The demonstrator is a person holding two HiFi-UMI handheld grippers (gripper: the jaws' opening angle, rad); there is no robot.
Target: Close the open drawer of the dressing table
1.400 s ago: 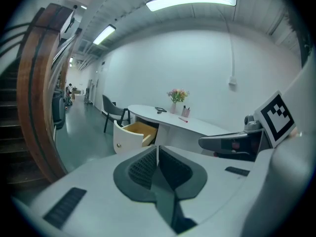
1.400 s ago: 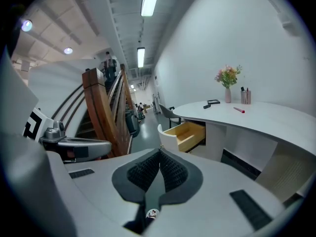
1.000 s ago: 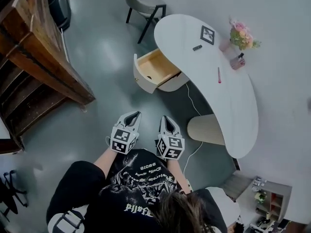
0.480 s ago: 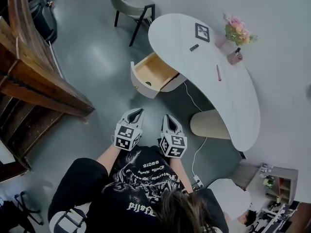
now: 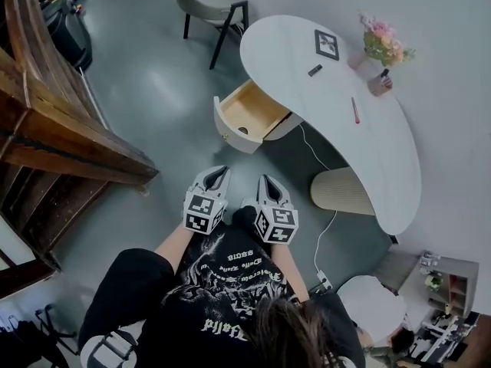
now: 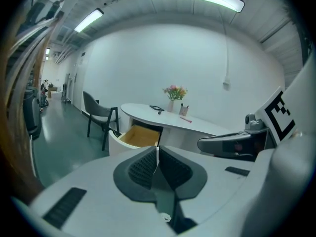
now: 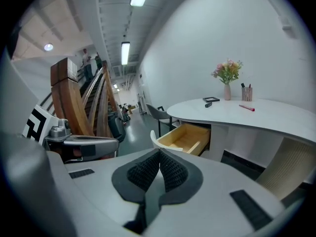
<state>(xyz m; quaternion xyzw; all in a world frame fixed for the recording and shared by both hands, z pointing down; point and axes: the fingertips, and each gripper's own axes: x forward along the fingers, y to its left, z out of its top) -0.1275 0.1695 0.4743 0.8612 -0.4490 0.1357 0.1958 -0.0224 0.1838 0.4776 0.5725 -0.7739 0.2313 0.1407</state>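
Note:
The white curved dressing table (image 5: 383, 152) stands at the upper right, with its wooden drawer (image 5: 249, 113) pulled out toward the floor and empty. The same drawer (image 6: 140, 136) shows in the left gripper view and, as drawer (image 7: 187, 138), in the right gripper view, some way ahead of both grippers. My left gripper (image 5: 218, 175) and right gripper (image 5: 268, 183) are side by side in front of the person's chest, well short of the drawer. Both have their jaws shut with nothing between them.
A grey chair (image 5: 211, 2) stands beyond the drawer. A wooden staircase (image 5: 54, 129) fills the left. On the tabletop are a flower vase (image 5: 381, 46), a pen cup (image 5: 380, 83), a pink pen (image 5: 355, 110) and a marker tile (image 5: 327, 44). A ribbed stool (image 5: 341, 192) and a cable (image 5: 326, 228) lie under the table.
Both grippers have moved together a little nearer the drawer, staying shut. The view has shifted with the person, so the table and drawer sit slightly differently in the picture.

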